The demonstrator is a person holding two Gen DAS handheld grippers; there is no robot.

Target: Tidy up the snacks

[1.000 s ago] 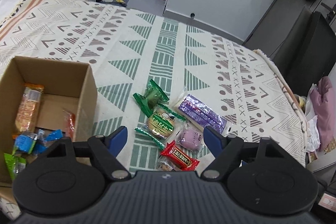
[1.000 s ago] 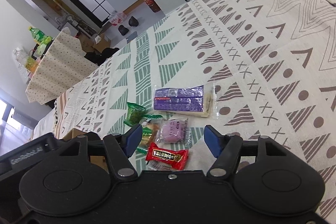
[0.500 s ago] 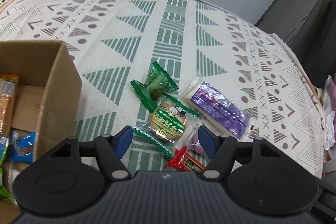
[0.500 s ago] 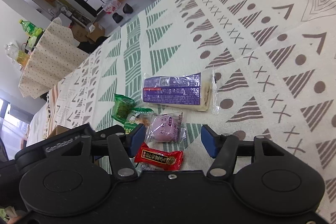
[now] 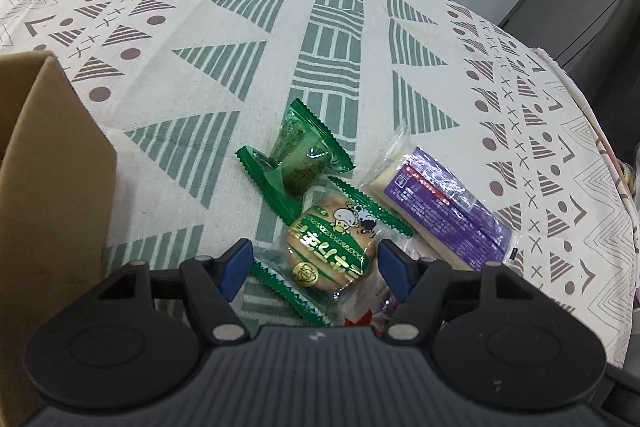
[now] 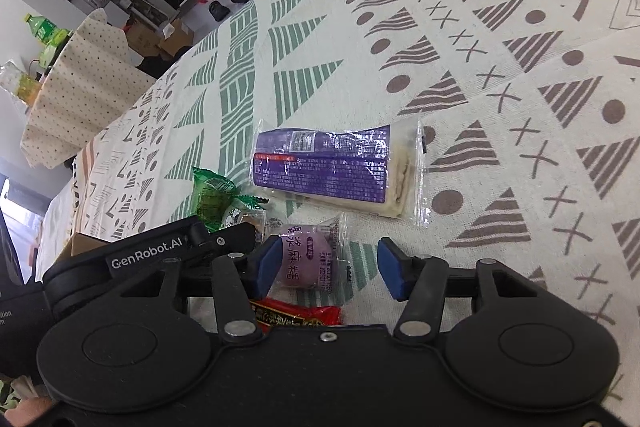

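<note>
Snacks lie in a cluster on the patterned cloth. My left gripper (image 5: pixel 316 265) is open, its blue fingers either side of a round green-wrapped cookie (image 5: pixel 330 251) without gripping it. Beyond lie a small green packet (image 5: pixel 298 155) and a long purple-wrapped cake (image 5: pixel 444 203). My right gripper (image 6: pixel 330 269) is open around a purple mochi packet (image 6: pixel 306 261), its left finger touching the wrapper. A red bar (image 6: pixel 296 315) shows below it, with the purple-wrapped cake (image 6: pixel 332 169) and green packet (image 6: pixel 210 197) farther off.
A brown cardboard box (image 5: pixel 52 163) stands at the left, its wall close to my left gripper. The left gripper body (image 6: pixel 160 251) crowds in beside my right one. The cloth-covered table (image 5: pixel 328 27) stretches ahead; its edge (image 5: pixel 600 131) drops off at the right.
Both grippers have moved forward and down onto the snack cluster. The left now straddles the round cookie and the right the purple mochi. The box has slid out to the left edge.
</note>
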